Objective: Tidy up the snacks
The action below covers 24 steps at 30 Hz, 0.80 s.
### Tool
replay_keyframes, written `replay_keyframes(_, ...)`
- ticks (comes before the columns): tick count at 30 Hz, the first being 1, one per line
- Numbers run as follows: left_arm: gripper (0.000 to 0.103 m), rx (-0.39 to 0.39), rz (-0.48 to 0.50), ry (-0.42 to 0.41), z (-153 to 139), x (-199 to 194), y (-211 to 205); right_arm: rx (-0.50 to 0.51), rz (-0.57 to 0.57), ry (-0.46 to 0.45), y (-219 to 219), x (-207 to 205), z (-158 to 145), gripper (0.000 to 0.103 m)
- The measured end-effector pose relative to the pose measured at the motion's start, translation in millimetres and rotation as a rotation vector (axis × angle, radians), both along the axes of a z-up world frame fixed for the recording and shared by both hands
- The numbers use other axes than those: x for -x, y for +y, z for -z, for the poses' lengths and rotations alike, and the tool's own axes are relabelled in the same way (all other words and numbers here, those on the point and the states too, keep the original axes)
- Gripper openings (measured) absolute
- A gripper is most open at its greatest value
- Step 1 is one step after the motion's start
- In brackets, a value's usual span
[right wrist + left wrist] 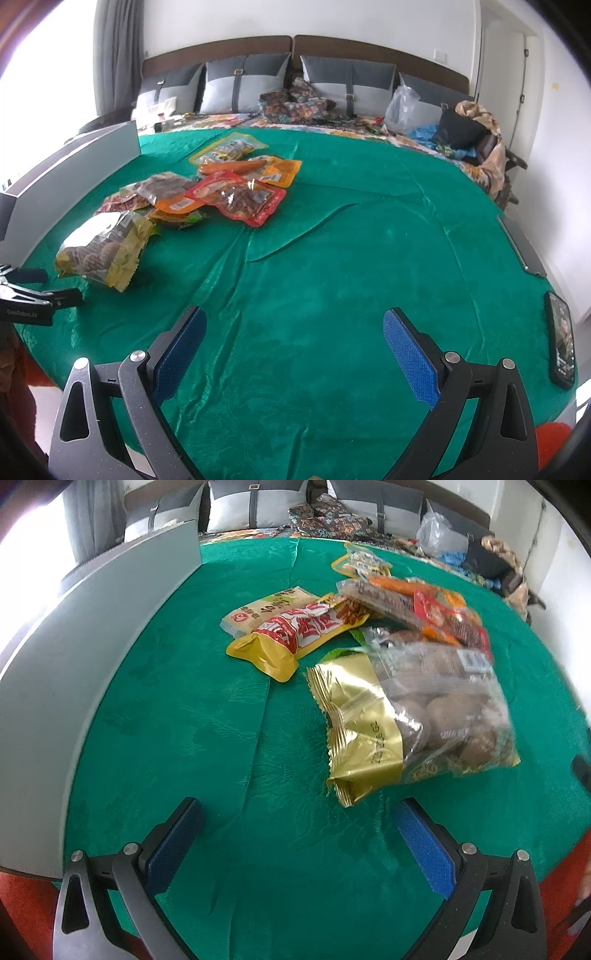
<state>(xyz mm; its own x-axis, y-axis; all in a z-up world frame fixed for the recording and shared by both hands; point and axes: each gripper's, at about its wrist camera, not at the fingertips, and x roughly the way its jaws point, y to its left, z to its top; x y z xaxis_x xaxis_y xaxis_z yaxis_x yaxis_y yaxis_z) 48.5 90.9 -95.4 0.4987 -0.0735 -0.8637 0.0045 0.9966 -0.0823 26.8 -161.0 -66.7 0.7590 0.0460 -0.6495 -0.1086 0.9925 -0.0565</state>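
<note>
Left gripper (297, 821) spread wide, empty, low over green cloth (184, 720), just short of gold-ended cookie bag (406, 716)
Right gripper (293, 332) spread, empty, over bare cloth, well apart from snack pile (207, 188)
Yellow-red packet (295, 635) beside pale packet (266, 609)
Grey box (74, 657) along cloth's left edge
Phone (561, 347) at right edge

approx 8 snack pkts (236, 197), 1 phone (562, 345), 1 bin (96, 635)
</note>
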Motion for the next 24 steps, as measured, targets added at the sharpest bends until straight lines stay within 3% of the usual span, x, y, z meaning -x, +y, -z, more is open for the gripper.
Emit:
replay_keyframes(4, 0.103, 0.078, -0.035, -0.019, -6, 0, 13, -0.005, 0.002, 0.017, -2, -2, 3, 0.098)
replay_keyframes(11, 0.103, 0.111, -0.069, -0.103, -21, 4, 28, -0.038, 0.000, 0.084, -7, -8, 13, 0.098)
replay_keyframes(16, 0.103, 0.125, -0.066, -0.126, -24, 2, 31, -0.033, -0.064, 0.149, 10, -10, 20, 0.098)
replay_keyframes(20, 0.103, 0.138, -0.071, -0.173, -35, 5, 33, -0.076, -0.197, 0.152, 39, -14, 9, 0.098)
replay_keyframes(24, 0.103, 0.127, -0.077, -0.221, -48, 14, 37, -0.001, -0.440, 0.107, 86, -28, -11, 0.098)
